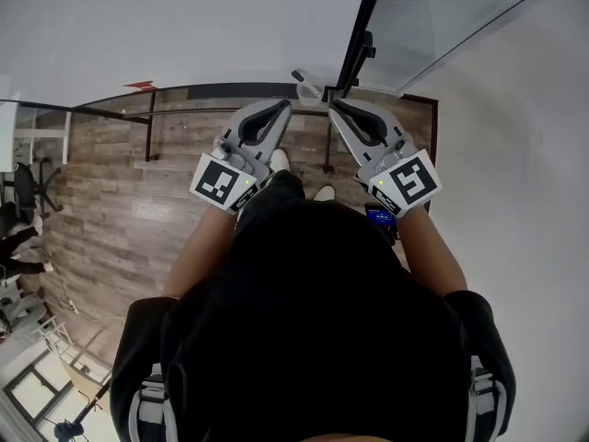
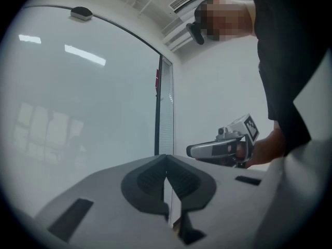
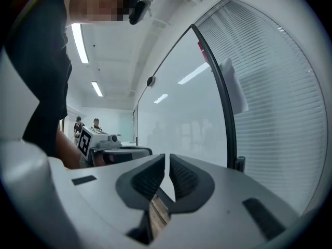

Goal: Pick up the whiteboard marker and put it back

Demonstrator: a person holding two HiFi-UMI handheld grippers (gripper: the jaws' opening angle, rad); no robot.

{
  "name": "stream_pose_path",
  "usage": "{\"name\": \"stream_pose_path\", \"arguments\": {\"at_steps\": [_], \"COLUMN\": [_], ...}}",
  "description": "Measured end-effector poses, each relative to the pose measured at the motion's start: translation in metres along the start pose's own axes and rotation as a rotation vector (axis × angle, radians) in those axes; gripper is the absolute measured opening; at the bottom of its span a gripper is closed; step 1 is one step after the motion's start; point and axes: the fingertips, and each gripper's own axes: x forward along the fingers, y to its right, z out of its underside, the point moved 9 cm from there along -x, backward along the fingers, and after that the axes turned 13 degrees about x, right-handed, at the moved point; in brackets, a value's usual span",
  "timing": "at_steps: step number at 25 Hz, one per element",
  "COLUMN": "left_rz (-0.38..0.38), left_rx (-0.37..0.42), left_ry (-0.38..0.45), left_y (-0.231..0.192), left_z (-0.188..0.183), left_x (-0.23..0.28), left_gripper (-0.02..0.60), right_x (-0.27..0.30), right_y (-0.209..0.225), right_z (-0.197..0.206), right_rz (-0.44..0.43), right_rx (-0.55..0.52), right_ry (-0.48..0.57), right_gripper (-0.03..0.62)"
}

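Observation:
No whiteboard marker shows in any view. My left gripper (image 1: 279, 110) and right gripper (image 1: 337, 109) are held side by side in front of my body, tips close together and pointing at the wall. In the left gripper view the left gripper (image 2: 166, 162) has its dark pads (image 2: 150, 178) pressed together, shut on nothing. The right gripper (image 3: 167, 162) shows only a hairline slit between its pads (image 3: 184, 178), also empty. Each gripper appears in the other's view, the right gripper (image 2: 223, 148) and the left gripper (image 3: 111, 147). A large white board (image 2: 78, 113) fills the wall ahead.
A black upright frame post (image 1: 359, 44) separates the white board (image 1: 184, 26) from a glass panel with blinds (image 3: 275, 102). A small pale object (image 1: 308, 83) sits at the post's foot. Wood floor (image 1: 110, 219) lies below. Two people (image 3: 85, 123) stand far off; chairs (image 1: 23, 191) at left.

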Motion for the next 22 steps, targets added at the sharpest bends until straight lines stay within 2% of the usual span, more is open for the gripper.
{"name": "stream_pose_path", "arguments": {"at_steps": [5,22], "left_rz": [-0.011,-0.013], "left_rx": [0.008,0.005], "left_ry": [0.003,0.012], "left_y": [0.018,0.055], "left_z": [-0.003,-0.016], "left_x": [-0.006,-0.027], "left_gripper": [0.003,0.003], "right_x": [-0.012,-0.033], "right_y": [-0.009,-0.034], "right_z": [0.008,0.013], "right_rz": [-0.014,-0.065], "right_rx": [-0.002,0.006], "right_ry": [0.006,0.018], "right_gripper": [0.002,0.0]}}
